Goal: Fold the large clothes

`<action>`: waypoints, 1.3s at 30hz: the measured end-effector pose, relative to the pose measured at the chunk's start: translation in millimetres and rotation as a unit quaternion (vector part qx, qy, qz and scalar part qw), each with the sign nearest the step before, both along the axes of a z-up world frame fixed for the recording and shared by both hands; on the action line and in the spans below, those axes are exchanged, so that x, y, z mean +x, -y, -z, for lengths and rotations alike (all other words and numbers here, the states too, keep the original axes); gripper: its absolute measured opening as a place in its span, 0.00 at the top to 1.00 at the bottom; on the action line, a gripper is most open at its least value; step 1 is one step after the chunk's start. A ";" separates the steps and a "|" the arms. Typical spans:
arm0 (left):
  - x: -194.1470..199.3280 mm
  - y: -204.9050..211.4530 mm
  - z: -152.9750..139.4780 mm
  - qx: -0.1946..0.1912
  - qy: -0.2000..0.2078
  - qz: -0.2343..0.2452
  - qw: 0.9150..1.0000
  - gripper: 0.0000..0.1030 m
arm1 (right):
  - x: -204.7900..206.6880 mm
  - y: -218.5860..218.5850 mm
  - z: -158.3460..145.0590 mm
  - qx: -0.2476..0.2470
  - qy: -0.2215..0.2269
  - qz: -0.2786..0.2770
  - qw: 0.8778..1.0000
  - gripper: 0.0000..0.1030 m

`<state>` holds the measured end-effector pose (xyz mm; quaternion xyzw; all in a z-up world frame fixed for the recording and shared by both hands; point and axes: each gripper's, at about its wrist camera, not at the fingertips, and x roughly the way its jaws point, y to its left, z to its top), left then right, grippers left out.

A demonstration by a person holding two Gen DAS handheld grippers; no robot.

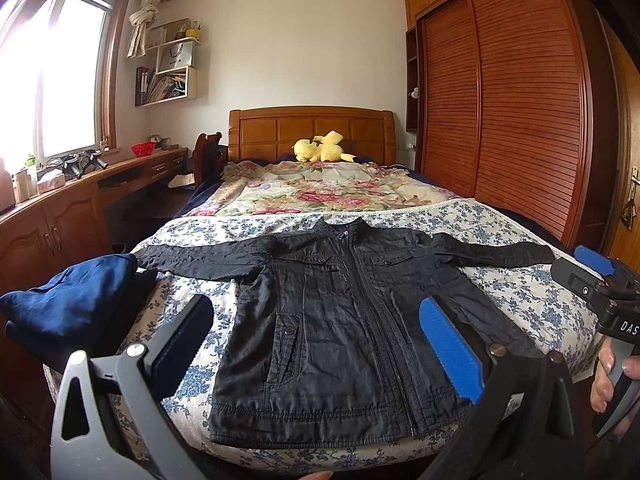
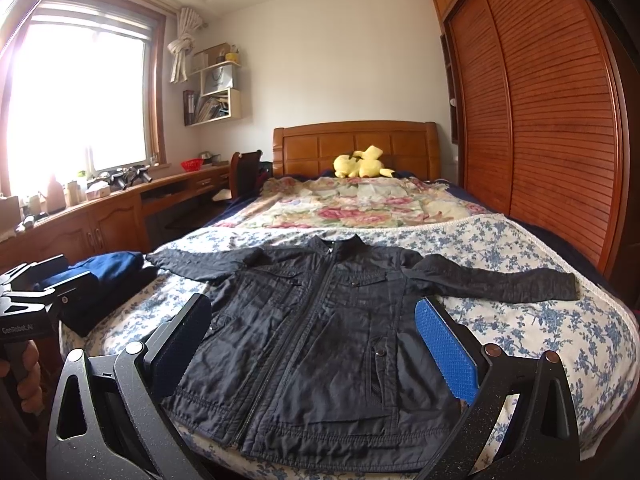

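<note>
**Q:** Left wrist view first: where is the jacket against the left tool?

**A:** It lies flat on the bed, front up, zipped, both sleeves spread out sideways. The left tool hangs above the near end of the bed, fingers spread wide and holding nothing. The jacket's lower body shows between the two fingers, well apart from both. One finger frames the jacket's left edge, the blue pad covers its right side.

**Q:** And from the right wrist?

**A:** Much the same. The right tool is also released and empty, with the jacket seen between its fingers, hem nearest the camera. It touches no cloth.

**Q:** Can each tool be seen from the other camera?

**A:** Yes. The right tool sits off the jacket's right sleeve end, gripped by a hand. The left tool is by the bed's left edge, near a folded blue garment that lies just beside the left sleeve.

**Q:** Anything else on the bed?

**A:** A yellow plush at the headboard.
</note>
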<state>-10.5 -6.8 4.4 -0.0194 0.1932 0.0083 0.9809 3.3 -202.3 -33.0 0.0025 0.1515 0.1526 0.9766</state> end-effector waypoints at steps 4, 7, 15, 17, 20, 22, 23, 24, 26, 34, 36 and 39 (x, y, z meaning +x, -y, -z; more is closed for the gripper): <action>-1.4 1.4 -1.4 0.001 0.001 0.000 1.000 0.00 | 0.0 0.0 0.0 0.000 0.000 0.000 1.000 0.00; -2.2 1.8 -2.8 0.003 0.002 0.000 1.000 0.00 | 0.3 0.0 -0.1 0.001 0.000 0.000 1.000 0.00; -1.9 1.8 -2.2 0.000 0.001 0.000 1.000 0.00 | 0.6 0.0 -0.1 0.001 -0.001 0.000 1.000 0.00; -2.0 1.7 -2.8 -0.002 0.001 0.000 1.000 0.00 | 0.4 0.2 -0.2 0.001 -0.001 0.000 1.000 0.00; -0.4 1.7 -2.5 -0.002 -0.002 0.000 1.000 0.00 | 0.9 0.4 -0.1 0.000 -0.003 -0.001 1.000 0.00; 1.3 1.2 -1.1 -0.002 -0.004 0.000 1.000 0.00 | 0.3 -0.6 2.2 0.000 -0.004 0.000 1.000 0.00; 2.3 1.2 0.0 -0.002 -0.005 0.000 1.000 0.00 | 0.2 -0.9 3.0 0.000 -0.005 0.000 1.000 0.00; 2.9 1.1 0.4 -0.002 -0.005 0.000 1.000 0.00 | 0.0 -1.1 3.9 0.000 -0.005 0.001 1.000 0.00; 4.0 0.5 2.2 -0.002 -0.006 0.000 1.000 0.00 | -0.8 -1.4 4.9 0.001 -0.007 0.000 1.000 0.00; 5.8 0.9 4.6 -0.003 -0.008 0.001 1.000 0.00 | 1.2 -0.5 4.7 0.001 -0.007 0.000 1.000 0.00; 5.6 0.3 5.8 -0.003 -0.008 0.001 1.000 0.00 | 1.4 -0.7 5.0 0.001 -0.008 -0.001 1.000 0.00; 5.6 0.5 6.9 -0.004 -0.008 0.001 1.000 0.00 | -0.3 -1.7 5.6 0.002 -0.008 -0.002 1.000 0.00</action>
